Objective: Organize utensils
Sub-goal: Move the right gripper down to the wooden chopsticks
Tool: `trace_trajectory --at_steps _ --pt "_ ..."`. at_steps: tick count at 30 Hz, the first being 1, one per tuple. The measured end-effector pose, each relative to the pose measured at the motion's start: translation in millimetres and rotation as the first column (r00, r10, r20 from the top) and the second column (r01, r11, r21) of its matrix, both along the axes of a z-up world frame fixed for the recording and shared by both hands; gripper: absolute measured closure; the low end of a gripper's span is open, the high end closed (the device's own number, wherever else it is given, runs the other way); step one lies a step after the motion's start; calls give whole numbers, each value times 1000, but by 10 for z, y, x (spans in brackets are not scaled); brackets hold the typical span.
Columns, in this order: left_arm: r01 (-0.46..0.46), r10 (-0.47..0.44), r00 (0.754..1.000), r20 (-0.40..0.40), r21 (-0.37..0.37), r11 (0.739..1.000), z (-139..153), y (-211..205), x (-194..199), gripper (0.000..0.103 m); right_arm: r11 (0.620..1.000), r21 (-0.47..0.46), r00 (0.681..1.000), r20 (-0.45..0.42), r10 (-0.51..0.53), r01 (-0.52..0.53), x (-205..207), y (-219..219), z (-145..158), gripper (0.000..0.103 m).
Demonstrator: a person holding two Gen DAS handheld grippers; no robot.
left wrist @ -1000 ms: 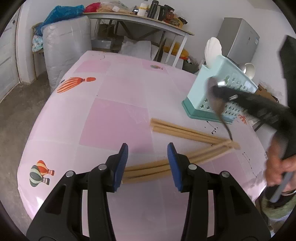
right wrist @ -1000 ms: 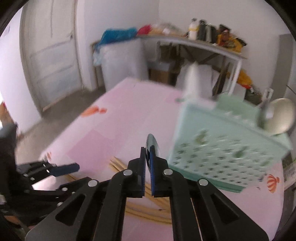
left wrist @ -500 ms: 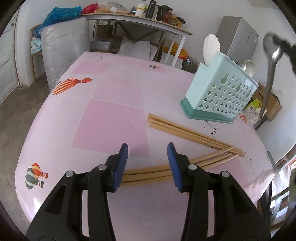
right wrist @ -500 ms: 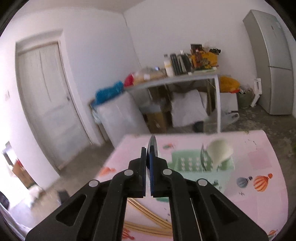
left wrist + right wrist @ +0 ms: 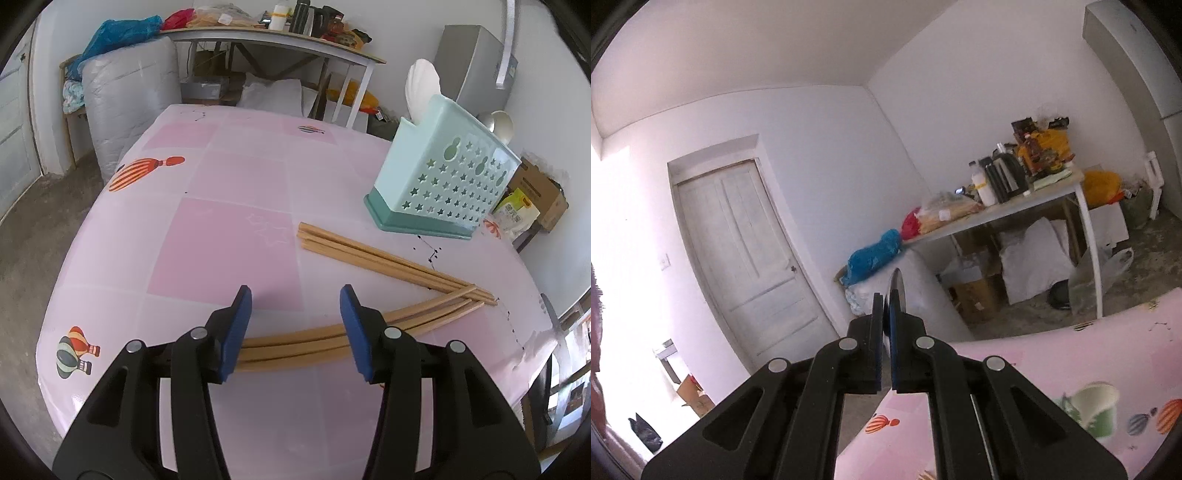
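My left gripper (image 5: 295, 325) is open and empty, low over the pink table (image 5: 229, 229), straddling the near bundle of wooden chopsticks (image 5: 317, 341). A second chopstick bundle (image 5: 388, 260) lies beyond it. The mint utensil holder (image 5: 443, 177) stands at the right, with a white scoop (image 5: 423, 88) and a metal ladle (image 5: 500, 123) in it. My right gripper (image 5: 885, 317) is shut on a metal spoon (image 5: 897, 286), held high above the table; the spoon's handle (image 5: 504, 40) hangs into the left wrist view at top right. The holder shows blurred in the right wrist view (image 5: 1095, 410).
A white side table (image 5: 280, 40) with bottles and bags stands behind, with a wrapped bale (image 5: 129, 107) beside it. A grey fridge (image 5: 476, 66) and a cardboard box (image 5: 539, 188) are at the right. The table edge (image 5: 532, 332) is close on the right.
My right gripper has lifted the spoon from beside the holder to high above it and tilted upward. The left gripper has stayed open over the chopsticks.
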State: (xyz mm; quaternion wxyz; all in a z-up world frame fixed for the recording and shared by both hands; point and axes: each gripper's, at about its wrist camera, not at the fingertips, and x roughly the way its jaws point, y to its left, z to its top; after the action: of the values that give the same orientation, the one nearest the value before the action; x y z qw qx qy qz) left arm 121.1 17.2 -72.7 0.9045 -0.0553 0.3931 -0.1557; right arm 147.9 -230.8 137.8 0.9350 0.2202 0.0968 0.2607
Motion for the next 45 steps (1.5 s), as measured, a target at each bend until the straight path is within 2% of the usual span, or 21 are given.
trace_trajectory --at_steps 4,9,13,17,18,21,22,26,28,29,30,32,33,34,37,38,39,40,42,44,45 --pt "-2 2 1000 5 11 1000 1 2 2 55 1000 10 998 -68 19 -18 332 94 -288 100" --pt "-3 2 1000 10 21 1000 6 7 5 53 1000 13 985 -174 -3 6 511 44 -734 100" --pt "3 -3 1000 12 27 1000 12 2 -1 51 999 -26 965 -257 -45 39 469 -3 -1022 98" --pt "14 -14 1000 17 32 999 47 -21 -23 51 993 -97 951 -294 -94 68 299 -56 -1133 93" --pt "19 -19 1000 22 34 999 69 -30 -34 50 991 -113 950 -294 -104 74 267 -76 -1124 90" --pt "34 -36 999 40 42 999 136 -50 -81 49 979 -167 947 -277 -163 120 50 -158 -1058 66" --pt "42 -44 998 45 42 998 162 -53 -101 49 974 -175 950 -253 -184 142 -74 -201 -1022 61" --pt "105 -106 993 52 29 994 269 -90 -203 48 964 -194 953 -209 -221 181 -438 -317 -989 52" --pt "181 -181 983 18 -19 983 292 -139 -260 50 967 -199 945 -254 -208 159 -469 -336 -1126 49" --pt "224 -225 974 -11 -57 973 281 -165 -280 50 975 -184 930 -321 -178 123 -414 -333 -1287 49" --pt "281 -292 954 -67 -132 951 236 -200 -294 50 980 -181 906 -398 -144 76 -329 -301 -1461 49" --pt "313 -355 924 -145 -251 916 143 -246 -300 50 978 -210 859 -504 -97 -13 -175 -206 -1736 49" --pt "310 -376 909 -181 -312 898 78 -266 -286 50 970 -230 819 -570 -70 -77 -55 -133 -1931 49" --pt "296 -380 901 -208 -345 891 27 -275 -261 51 967 -234 795 -603 -60 -104 27 -107 -2047 49" --pt "211 -343 906 -250 -438 874 -84 -225 -123 52 954 -253 723 -688 -62 -160 256 -58 -2388 49" --pt "177 -319 911 -261 -452 874 -95 -197 -69 52 951 -256 710 -702 -59 -174 288 -48 -2454 50" --pt "135 -283 921 -269 -460 878 -99 -166 -6 52 948 -264 728 -683 -56 -175 269 -31 -2440 54" --pt "104 -254 926 -278 -460 882 -104 -143 50 54 947 -238 707 -707 -17 -214 265 11 -2465 60" --pt "57 -202 937 -284 -448 892 -97 -105 139 55 947 -228 700 -714 -4 -227 193 81 -2484 66" --pt "36 -156 951 -269 -401 915 -68 -119 202 57 944 -235 694 -720 -10 -231 95 162 -2498 74" --pt "33 -131 958 -254 -357 934 -49 -148 223 61 950 -212 680 -734 0 -228 56 186 -2523 82"
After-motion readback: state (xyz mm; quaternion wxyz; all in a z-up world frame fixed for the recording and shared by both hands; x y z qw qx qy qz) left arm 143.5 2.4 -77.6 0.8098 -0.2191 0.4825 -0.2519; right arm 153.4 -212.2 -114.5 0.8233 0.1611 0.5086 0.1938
